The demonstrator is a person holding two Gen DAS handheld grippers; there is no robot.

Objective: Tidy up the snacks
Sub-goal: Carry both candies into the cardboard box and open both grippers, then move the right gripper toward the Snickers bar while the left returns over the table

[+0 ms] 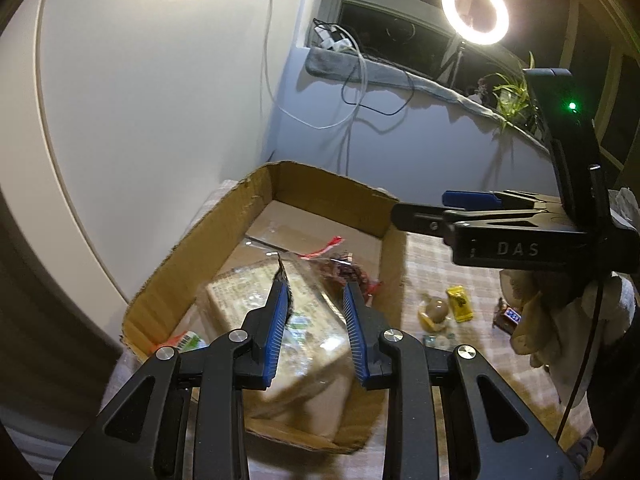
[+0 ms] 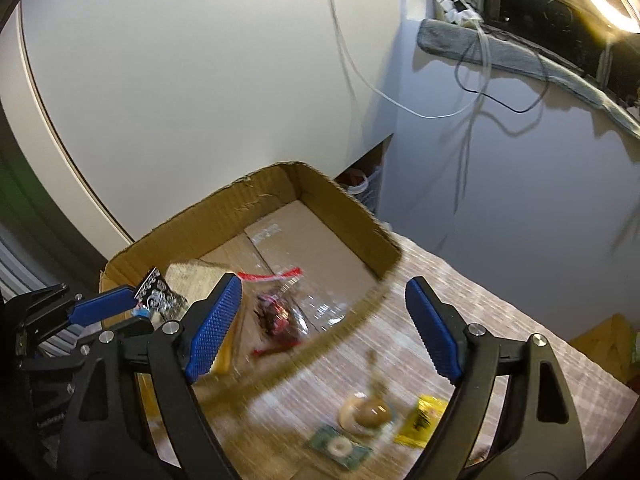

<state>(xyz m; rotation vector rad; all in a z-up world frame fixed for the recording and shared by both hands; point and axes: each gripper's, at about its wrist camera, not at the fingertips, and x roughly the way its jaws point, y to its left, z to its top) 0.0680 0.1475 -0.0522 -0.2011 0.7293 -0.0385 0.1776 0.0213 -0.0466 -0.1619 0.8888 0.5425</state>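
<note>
The left gripper [image 1: 316, 300] tilts down over the near end of the cardboard box [image 1: 256, 200], its jaws partly apart, with a dark printed wrapper [image 1: 282, 276] lying against one pad; whether it is pinched I cannot tell. The right gripper [image 2: 324, 326] slants down over the box's near right wall, jaws wide and holding nothing. Inside the box lie a clear bag of red snacks [image 2: 280, 312] and a large pale packet [image 1: 280, 312]. Beside the box, a yellow sachet [image 1: 460, 304] lies on the tablecloth [image 1: 440, 260].
</note>
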